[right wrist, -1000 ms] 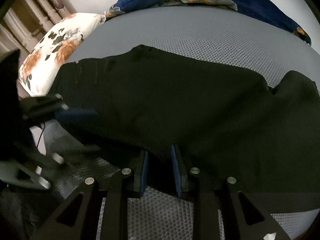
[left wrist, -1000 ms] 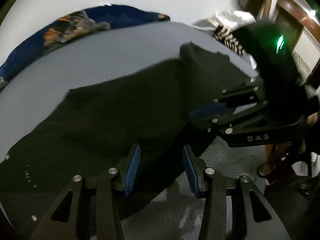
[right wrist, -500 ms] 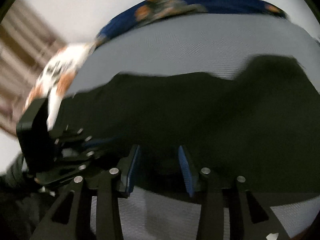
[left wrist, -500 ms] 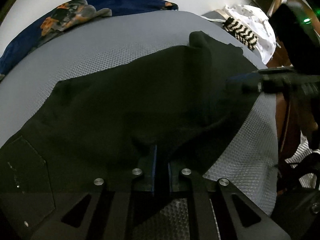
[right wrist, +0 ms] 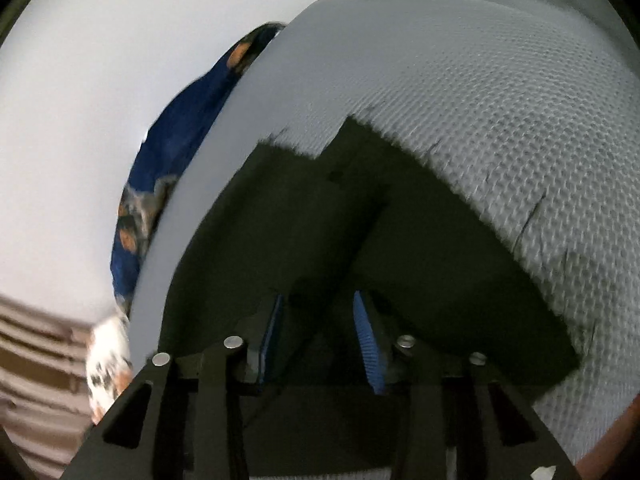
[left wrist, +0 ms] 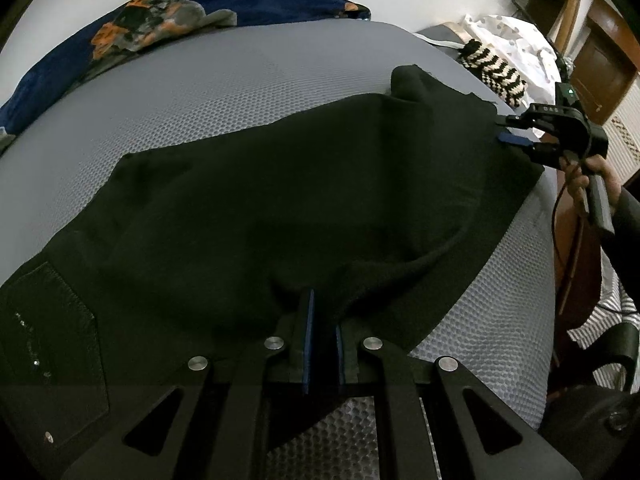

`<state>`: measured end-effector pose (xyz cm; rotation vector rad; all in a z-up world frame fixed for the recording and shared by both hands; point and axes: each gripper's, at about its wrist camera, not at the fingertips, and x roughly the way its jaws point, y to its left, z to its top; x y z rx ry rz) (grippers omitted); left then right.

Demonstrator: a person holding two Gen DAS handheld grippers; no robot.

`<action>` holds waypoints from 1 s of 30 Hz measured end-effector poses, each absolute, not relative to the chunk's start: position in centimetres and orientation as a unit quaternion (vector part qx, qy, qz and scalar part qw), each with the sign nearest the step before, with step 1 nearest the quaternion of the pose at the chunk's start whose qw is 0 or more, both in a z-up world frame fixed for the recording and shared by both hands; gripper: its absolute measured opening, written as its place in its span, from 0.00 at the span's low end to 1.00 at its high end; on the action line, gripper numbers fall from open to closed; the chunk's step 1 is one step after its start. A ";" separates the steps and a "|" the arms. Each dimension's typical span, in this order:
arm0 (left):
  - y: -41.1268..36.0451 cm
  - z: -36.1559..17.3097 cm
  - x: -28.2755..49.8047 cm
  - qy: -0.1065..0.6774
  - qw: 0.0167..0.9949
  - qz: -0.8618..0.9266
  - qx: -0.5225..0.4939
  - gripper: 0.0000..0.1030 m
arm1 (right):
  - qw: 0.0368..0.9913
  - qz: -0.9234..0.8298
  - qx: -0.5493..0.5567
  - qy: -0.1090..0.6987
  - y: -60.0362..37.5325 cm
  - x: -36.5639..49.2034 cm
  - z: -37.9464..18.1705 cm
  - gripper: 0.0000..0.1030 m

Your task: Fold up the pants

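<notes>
Pinching black pants (left wrist: 280, 200) edge, left gripper (left wrist: 322, 336), grey mattress (left wrist: 240, 92)

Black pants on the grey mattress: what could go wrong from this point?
1. The left gripper pinches only a small fold at the near edge of the black pants; it might slip out when lifted.
2. The right gripper has fabric between its jaws, which may not grip it yet.

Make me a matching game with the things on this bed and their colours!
Things:
1. pants
2. mattress
3. blanket
4. knit cloth

Colours:
A. grey
B. black and white zigzags
C. black
D. dark blue with orange patches

Pairs: 1-C, 2-A, 3-D, 4-B
</notes>
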<state>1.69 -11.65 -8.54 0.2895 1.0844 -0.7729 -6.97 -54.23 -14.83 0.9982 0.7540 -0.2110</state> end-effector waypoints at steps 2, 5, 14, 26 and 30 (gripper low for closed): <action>-11.8 -8.6 1.7 0.503 0.777 -0.354 0.135 0.09 | 0.806 -0.100 0.473 0.342 -55.0 -6.2 -15.0 0.26; -11.9 -8.6 1.7 0.505 0.777 -0.350 0.136 0.09 | 0.802 -0.104 0.492 0.322 -56.4 -5.5 -15.4 0.21; -12.2 -8.7 1.7 0.505 0.777 -0.347 0.141 0.09 | 0.825 -0.114 0.461 0.306 -56.5 -5.8 -12.2 0.06; -13.6 -9.6 0.3 0.489 0.759 -0.379 0.202 0.09 | 0.815 -0.223 0.412 0.343 -55.3 -13.4 -12.5 0.04; -13.7 -10.3 -0.1 0.486 0.750 -0.391 0.220 0.09 | 0.804 -0.235 0.417 0.354 -55.6 -14.2 -13.9 0.04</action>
